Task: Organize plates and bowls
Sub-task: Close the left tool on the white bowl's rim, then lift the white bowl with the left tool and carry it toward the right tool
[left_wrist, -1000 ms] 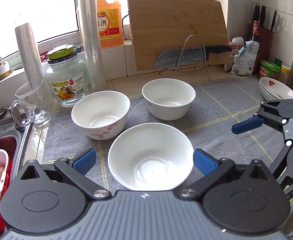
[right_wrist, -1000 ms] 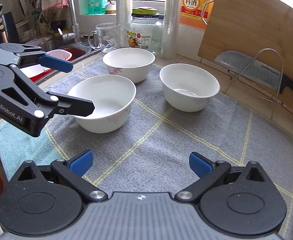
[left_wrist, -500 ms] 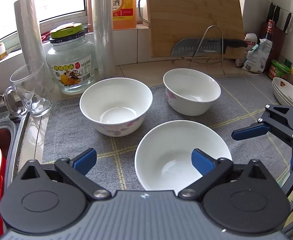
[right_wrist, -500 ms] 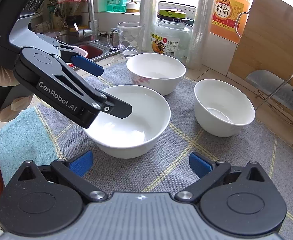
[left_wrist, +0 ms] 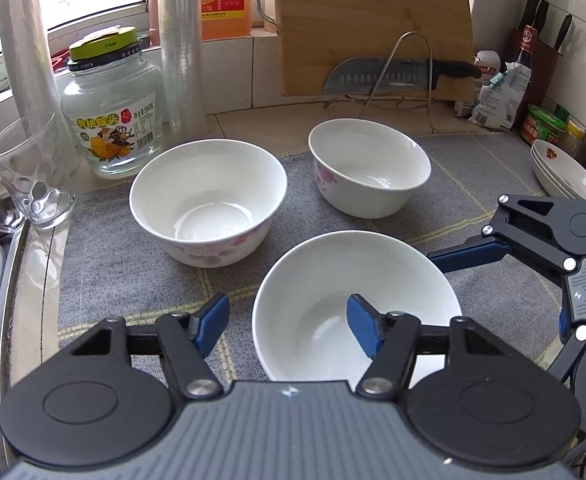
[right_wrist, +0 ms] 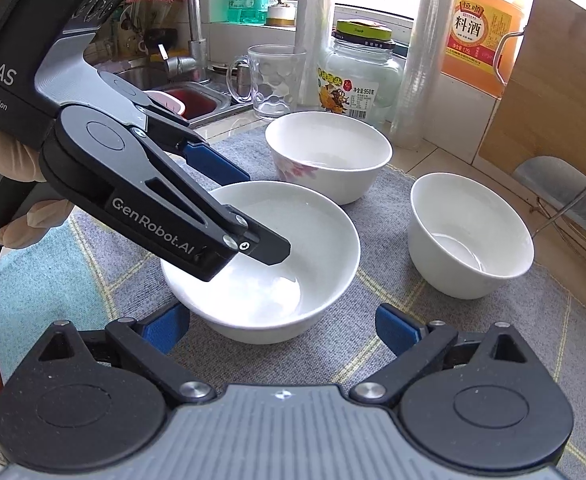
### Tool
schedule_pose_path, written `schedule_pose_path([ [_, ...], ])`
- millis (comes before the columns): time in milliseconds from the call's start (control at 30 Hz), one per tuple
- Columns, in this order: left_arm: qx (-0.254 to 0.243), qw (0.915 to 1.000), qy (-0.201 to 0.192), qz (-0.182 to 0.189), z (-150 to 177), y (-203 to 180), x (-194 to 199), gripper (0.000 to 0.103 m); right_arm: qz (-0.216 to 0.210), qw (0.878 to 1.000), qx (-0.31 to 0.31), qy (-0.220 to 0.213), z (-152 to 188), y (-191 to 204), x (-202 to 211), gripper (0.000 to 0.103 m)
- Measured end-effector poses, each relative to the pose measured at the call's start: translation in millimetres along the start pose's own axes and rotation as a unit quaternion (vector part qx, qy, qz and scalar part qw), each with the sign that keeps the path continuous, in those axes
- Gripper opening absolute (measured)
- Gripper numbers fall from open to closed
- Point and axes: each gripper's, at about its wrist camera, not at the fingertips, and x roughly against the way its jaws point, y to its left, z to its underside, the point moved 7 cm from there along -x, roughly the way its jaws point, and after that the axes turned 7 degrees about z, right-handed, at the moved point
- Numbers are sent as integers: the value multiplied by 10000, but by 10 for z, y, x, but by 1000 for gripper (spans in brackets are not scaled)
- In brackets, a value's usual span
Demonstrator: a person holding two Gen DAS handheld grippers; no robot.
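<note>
While closing, left gripper (left_wrist: 288, 326): its jaws are straddling the near bowl (left_wrist: 357, 304) rim, not pressing yet.
Right gripper (right_wrist: 283, 326): closing, wide, nothing gripped.
Near bowl: sitting on the mat (left_wrist: 125, 256).

A beige tiled counter (left_wrist: 249, 120) is carrying a grey checked mat (left_wrist: 117, 256). Behind the mat, a lidded glass jar (left_wrist: 113, 112), glass mug (left_wrist: 29, 172) and knife rack (left_wrist: 397, 76) are standing directly on it.
</note>
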Motion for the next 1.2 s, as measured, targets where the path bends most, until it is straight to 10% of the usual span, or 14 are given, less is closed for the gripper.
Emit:
schedule_pose_path([
  [333, -1, 9996, 112, 255, 9, -45, -26, 51, -112, 9995, 279, -118, -17, 96, 52, 85],
  [1200, -520, 9966, 51, 643, -56, -523, 0, 51, 117, 9999, -35, 19, 171, -44, 372, 84],
])
